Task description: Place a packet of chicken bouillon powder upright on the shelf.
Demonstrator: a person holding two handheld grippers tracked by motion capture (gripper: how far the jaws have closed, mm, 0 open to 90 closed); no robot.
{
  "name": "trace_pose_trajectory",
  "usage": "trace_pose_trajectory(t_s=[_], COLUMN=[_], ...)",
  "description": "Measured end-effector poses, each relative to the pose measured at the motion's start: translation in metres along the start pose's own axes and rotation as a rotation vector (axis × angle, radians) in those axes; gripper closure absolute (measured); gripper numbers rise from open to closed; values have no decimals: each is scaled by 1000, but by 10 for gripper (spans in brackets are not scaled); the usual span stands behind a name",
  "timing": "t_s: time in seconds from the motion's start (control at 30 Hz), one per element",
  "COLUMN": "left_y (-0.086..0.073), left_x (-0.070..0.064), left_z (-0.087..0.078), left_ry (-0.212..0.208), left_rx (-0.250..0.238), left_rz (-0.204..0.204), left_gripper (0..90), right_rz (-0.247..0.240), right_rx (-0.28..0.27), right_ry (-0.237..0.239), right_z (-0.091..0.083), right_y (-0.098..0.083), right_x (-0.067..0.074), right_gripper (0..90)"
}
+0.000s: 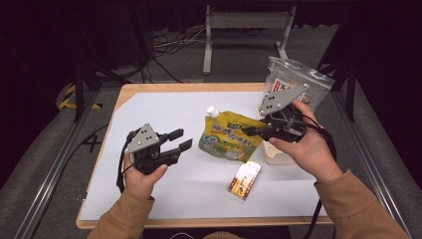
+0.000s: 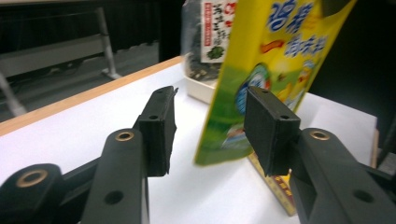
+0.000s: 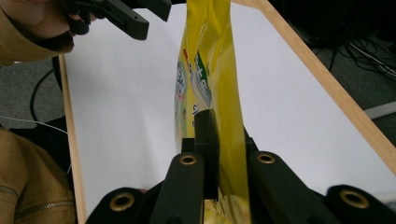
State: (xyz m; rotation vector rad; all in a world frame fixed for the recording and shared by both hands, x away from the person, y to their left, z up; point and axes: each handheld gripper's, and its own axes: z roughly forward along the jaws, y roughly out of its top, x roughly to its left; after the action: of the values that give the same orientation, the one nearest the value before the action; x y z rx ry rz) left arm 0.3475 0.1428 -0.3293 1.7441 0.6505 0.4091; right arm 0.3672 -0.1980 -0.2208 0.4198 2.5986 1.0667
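Observation:
My right gripper [image 1: 247, 130] is shut on one edge of a yellow spouted drink pouch [image 1: 230, 137] with a white cap. In the right gripper view the two jaws [image 3: 224, 126] pinch the pouch [image 3: 210, 60], which stretches away from them over the white tabletop. My left gripper [image 1: 183, 139] stands open to the left of the pouch, a short gap away from it. Seen from the left gripper [image 2: 211, 122], the pouch [image 2: 261, 56] hangs beyond the two pads with nothing pressed between them. I cannot tell whether its lower edge touches the table.
A small orange and yellow box [image 1: 245, 180] lies on the white sheet [image 1: 159, 109] near the front. A clear bag of dark food [image 1: 298, 82] stands in a white tray [image 1: 276, 155] at the right edge. The table's wooden rim [image 1: 189, 87] borders the sheet.

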Motion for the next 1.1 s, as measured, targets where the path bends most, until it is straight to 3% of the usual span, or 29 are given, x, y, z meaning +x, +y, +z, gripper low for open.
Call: trace_pose_trajectory(t_s=[0.33,0.5,0.8,1.1], left_y=[-1,-3,-7,-9], left_x=[21,29,38,42], left_z=[-5,-7,-3,0], left_ry=[76,101,122,121], left_rx=[45,56,115,140], left_rz=[-47,-41,-37,-49], left_gripper=[471,466,441,429], right_rz=[-1,11,-6,-27], right_rx=[42,52,85,108], right_ry=[-63,-85,-137,-172], right_z=[-16,-25,-38,-50], right_y=[-3,-5,-10,-14], right_x=[-13,-23,-34,-46], right_gripper=[870,871,870,870])
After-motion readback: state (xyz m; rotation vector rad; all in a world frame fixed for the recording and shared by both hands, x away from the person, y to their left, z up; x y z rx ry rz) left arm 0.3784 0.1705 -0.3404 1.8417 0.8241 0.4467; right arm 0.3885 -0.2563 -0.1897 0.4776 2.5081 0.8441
